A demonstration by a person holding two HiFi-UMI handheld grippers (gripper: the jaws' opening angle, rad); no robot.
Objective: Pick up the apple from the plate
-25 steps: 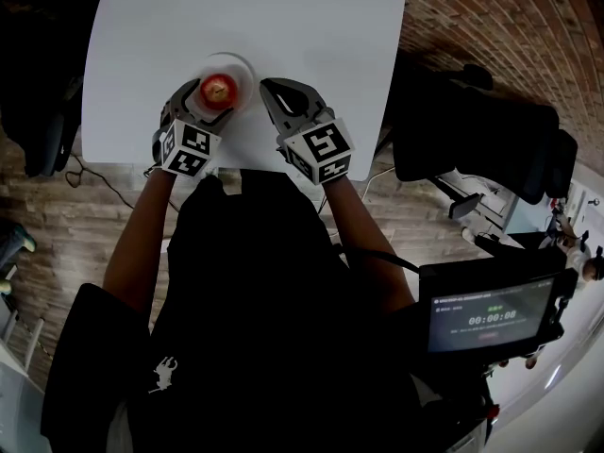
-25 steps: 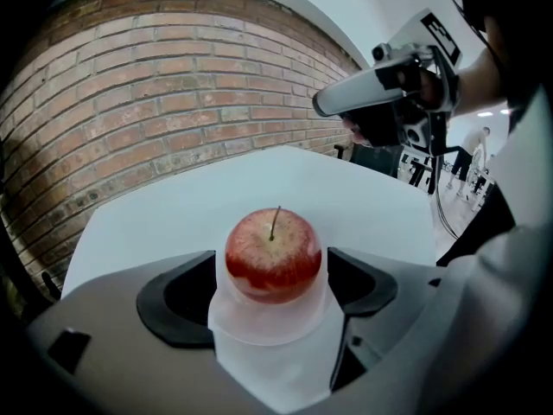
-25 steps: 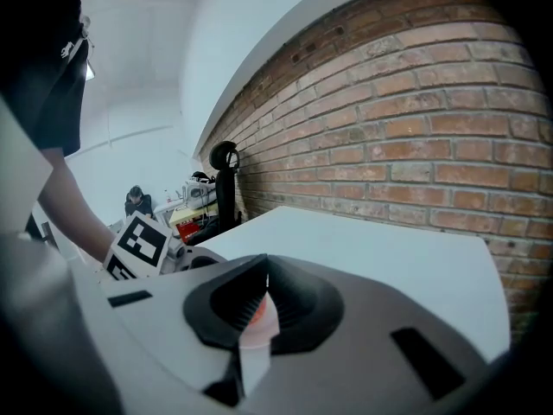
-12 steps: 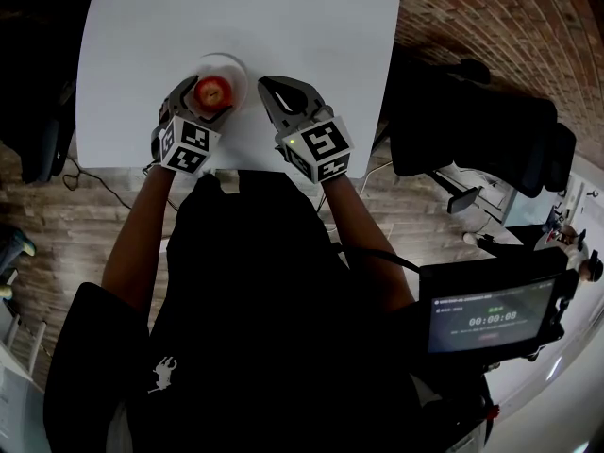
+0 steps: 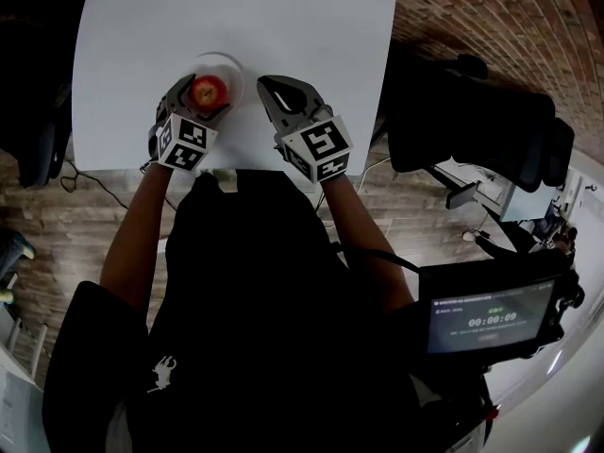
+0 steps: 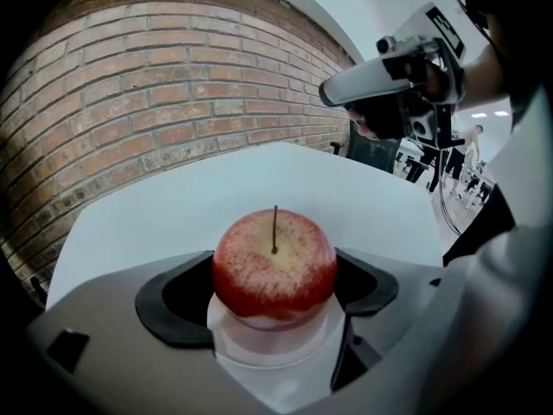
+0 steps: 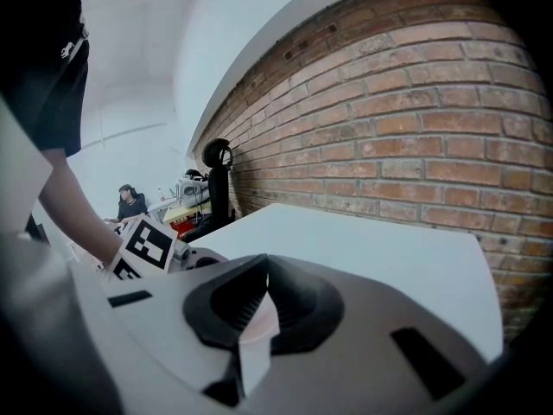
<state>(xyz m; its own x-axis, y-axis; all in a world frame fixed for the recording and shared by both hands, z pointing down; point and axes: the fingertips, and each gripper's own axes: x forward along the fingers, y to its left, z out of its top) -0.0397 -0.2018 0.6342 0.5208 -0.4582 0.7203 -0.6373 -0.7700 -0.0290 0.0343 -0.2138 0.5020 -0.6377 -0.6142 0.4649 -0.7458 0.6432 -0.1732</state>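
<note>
Lifting should be straight up and slow: the left gripper [image 5: 202,102] has its jaws pressed against both sides of the apple [image 6: 275,271], which appears to rest on the plate [image 6: 278,351]. A higher grip risks slipping. The right gripper [image 7: 259,318], jaws together and empty, hangs beside the plate.

Red apple [image 6: 274,266] upright, stem up, on white plate [image 6: 259,350].

The apple [image 6: 275,271] hides most of the plate [image 6: 276,351] and whether the fingers [image 6: 173,296] touch its sides.
</note>
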